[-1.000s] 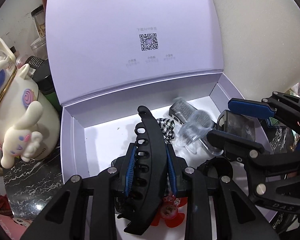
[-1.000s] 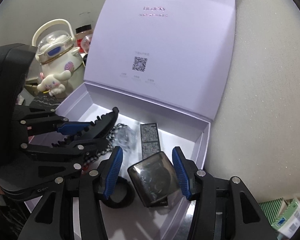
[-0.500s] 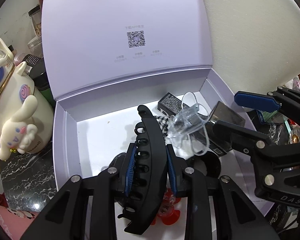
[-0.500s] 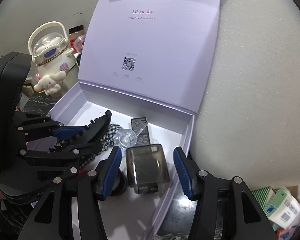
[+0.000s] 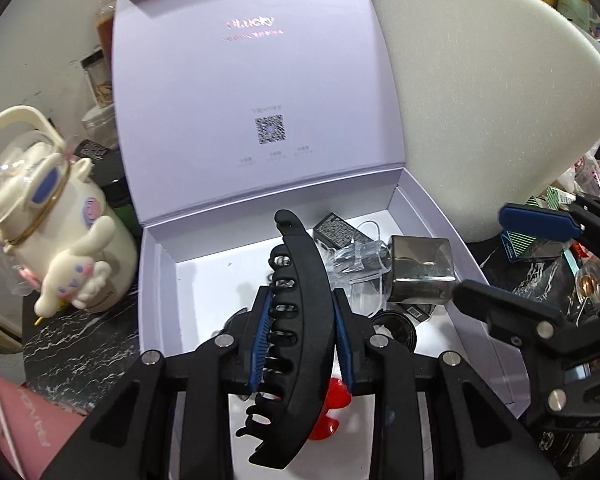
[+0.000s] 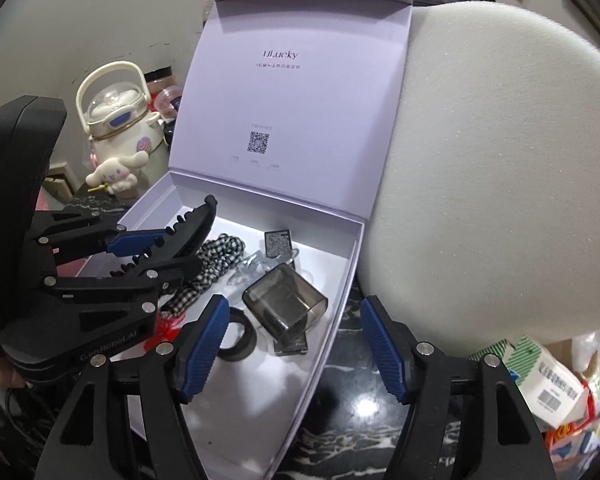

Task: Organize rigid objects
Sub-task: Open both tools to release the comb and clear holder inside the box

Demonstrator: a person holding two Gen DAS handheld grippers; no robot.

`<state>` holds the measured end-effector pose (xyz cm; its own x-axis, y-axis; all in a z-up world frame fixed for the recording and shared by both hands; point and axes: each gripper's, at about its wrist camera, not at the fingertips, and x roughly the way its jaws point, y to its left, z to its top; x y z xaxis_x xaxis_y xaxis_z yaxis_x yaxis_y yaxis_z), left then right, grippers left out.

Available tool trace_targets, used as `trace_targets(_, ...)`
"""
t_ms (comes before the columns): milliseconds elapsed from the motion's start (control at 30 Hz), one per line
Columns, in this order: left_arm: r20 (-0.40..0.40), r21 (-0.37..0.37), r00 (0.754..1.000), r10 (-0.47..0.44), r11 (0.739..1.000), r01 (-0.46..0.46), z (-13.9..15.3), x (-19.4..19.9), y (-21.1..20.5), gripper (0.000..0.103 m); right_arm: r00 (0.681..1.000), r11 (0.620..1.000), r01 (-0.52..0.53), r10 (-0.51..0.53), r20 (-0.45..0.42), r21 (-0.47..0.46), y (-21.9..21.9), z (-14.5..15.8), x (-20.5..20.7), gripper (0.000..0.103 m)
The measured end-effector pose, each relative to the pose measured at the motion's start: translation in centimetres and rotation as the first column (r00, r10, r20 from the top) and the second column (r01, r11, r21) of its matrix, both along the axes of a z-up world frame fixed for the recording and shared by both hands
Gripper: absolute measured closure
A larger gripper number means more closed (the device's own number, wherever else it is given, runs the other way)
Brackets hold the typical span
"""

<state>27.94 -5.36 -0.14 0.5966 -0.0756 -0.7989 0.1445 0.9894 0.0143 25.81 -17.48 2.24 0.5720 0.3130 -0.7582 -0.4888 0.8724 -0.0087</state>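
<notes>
Hair claw between left jaws

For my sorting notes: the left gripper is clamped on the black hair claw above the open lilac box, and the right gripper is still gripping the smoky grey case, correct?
Not quite. The right gripper has just been opening, and the smoky grey case lies free in the lilac box, per the right wrist view. The left gripper does clamp the black hair claw.

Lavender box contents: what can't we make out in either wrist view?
- Red item: left wrist view, mostly hidden behind the black hair claw held in the left hand-held gripper.
- Small black box: label print too small.
- Clear plastic piece: right wrist view, shape unclear.
</notes>
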Motion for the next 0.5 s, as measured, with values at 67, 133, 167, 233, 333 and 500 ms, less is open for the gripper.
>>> trace_targets(67, 0.002, 0.009, 1.000, 0.017, 1.000, -0.017, 0.5, -0.8, 0.2, 0.074, 1.000, 1.000, 0.006, -0.006, 0.004, 0.002, -0.2, 0.3, -0.6, 0.033)
trace_targets(133, 0.002, 0.012, 0.999, 0.037, 0.999, -0.037, 0.9, -1.3, 0.3, 0.074, 1.000, 1.000, 0.011, -0.011, 0.015, 0.009, -0.5, 0.7, -1.2, 0.033)
trace_targets(167, 0.002, 0.010, 0.999, 0.045, 0.999, -0.045, 1.0, -1.5, 0.4, 0.074, 1.000, 1.000, 0.013, -0.013, 0.019, 0.011, -0.7, 0.8, -1.4, 0.031)
trace_targets(233, 0.001, 0.007, 0.998, 0.056, 0.998, -0.056, 1.6, -1.7, 0.5, 0.073, 0.999, 1.000, 0.023, -0.024, 0.033, 0.019, -1.2, 1.2, -2.1, 0.030)
trace_targets(333, 0.008, 0.012, 0.998, 0.062, 0.998, -0.062, 2.5, -2.6, 0.4, 0.073, 0.998, 0.998, 0.045, -0.046, 0.051, 0.034, -2.3, 2.1, -3.2, 0.029)
trace_targets(500, 0.023, 0.010, 0.998, 0.064, 0.998, -0.064, 4.3, -4.5, 0.2, 0.073, 0.994, 0.996, 0.064, -0.069, 0.080, 0.055, -3.4, 3.3, -4.9, 0.027)
